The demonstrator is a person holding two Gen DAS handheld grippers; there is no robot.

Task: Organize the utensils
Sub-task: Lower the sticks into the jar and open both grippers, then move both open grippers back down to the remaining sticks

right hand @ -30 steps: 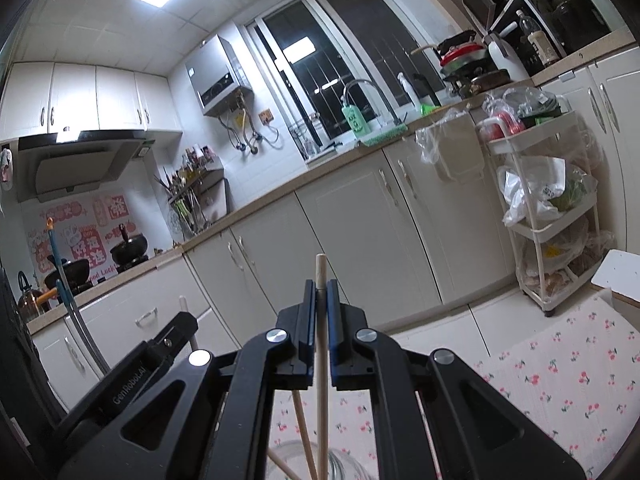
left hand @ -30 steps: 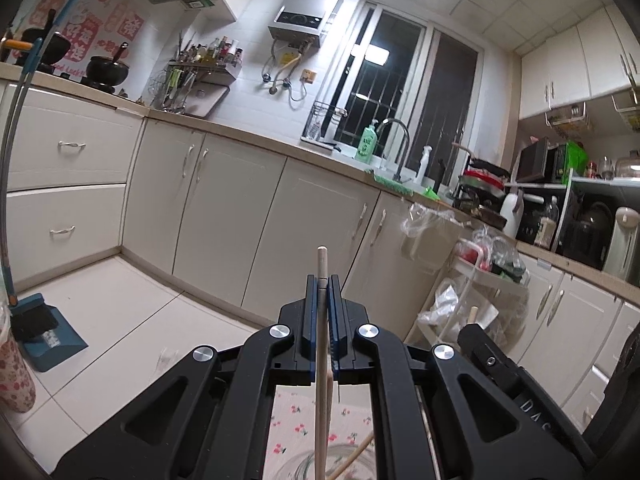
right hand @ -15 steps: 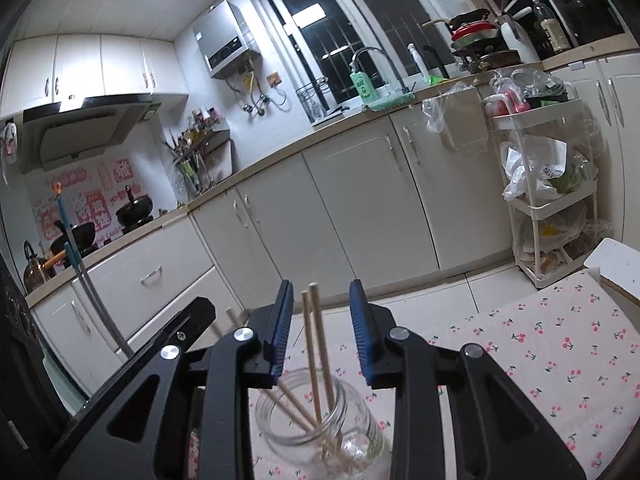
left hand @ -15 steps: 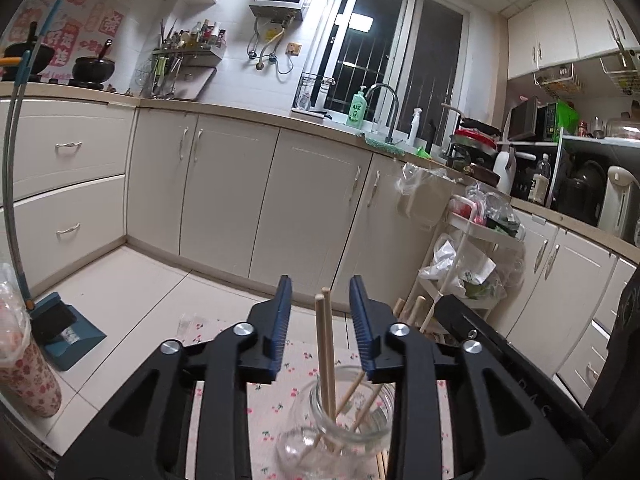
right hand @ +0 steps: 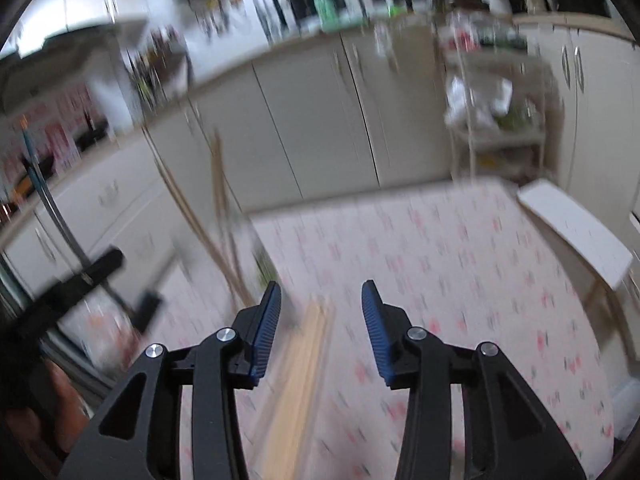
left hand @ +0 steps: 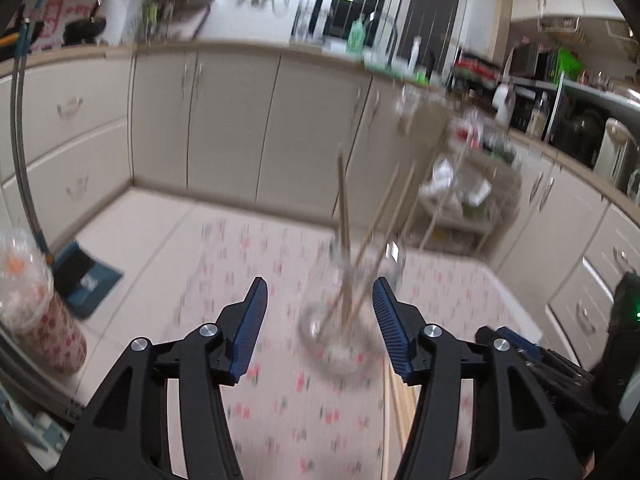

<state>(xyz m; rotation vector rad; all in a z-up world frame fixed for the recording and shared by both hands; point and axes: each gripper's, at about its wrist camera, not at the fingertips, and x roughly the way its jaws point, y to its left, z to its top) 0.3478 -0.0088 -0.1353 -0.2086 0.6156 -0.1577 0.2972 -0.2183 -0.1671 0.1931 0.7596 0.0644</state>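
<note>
Both views motion-blurred. Glass jar (left hand: 340, 336) stands on the table (left hand: 224, 264) with its cherry-print cloth, holding several wooden chopsticks (left hand: 343, 216) that lean out above its rim at different angles. Left gripper (left hand: 319, 304) sits just short of the jar, fingers opening, blue pads apart to either side of the jar and not pressing on it; nothing gripped. Right gripper (right hand: 321, 306) has fingers opening too, empty between the pads. In the right wrist view the jar (right hand: 256, 264) is up and left of the right gripper, chopsticks (right hand: 218, 184) sticking out of it. A loose bundle of chopsticks (right hand: 304, 352) lies flat on the cloth beside the jar, below the right gripper's gap, not held. Same bundle (left hand: 394, 392) shows in the left wrist view, just right of the jar base. White board (right hand: 576, 232) at the far right table edge, well apart from the jar.
</note>
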